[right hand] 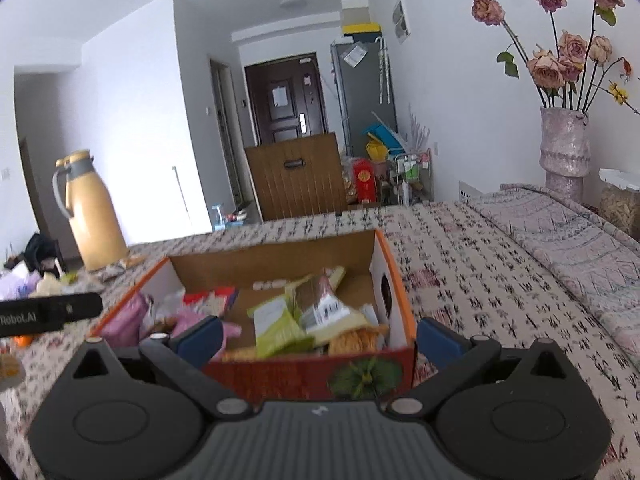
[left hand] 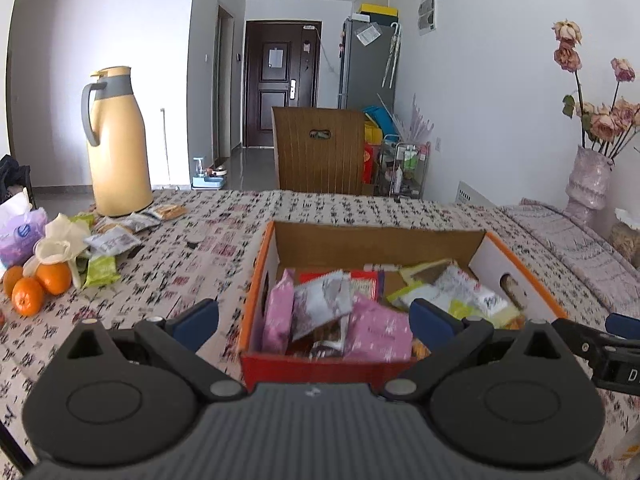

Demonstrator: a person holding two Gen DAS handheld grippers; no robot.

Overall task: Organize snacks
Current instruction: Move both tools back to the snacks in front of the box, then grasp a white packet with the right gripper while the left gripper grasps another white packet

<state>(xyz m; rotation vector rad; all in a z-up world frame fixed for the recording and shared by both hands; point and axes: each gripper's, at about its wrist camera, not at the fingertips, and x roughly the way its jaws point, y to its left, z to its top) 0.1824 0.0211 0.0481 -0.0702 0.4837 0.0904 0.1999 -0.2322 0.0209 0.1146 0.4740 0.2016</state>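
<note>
Both claws, left and right, wide, empty, just before snack box.

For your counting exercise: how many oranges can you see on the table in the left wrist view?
3, clustered at the table's left edge: one orange under the white flower, one in front of it, one behind, partly hidden. More may lie beyond the frame edge.
</note>
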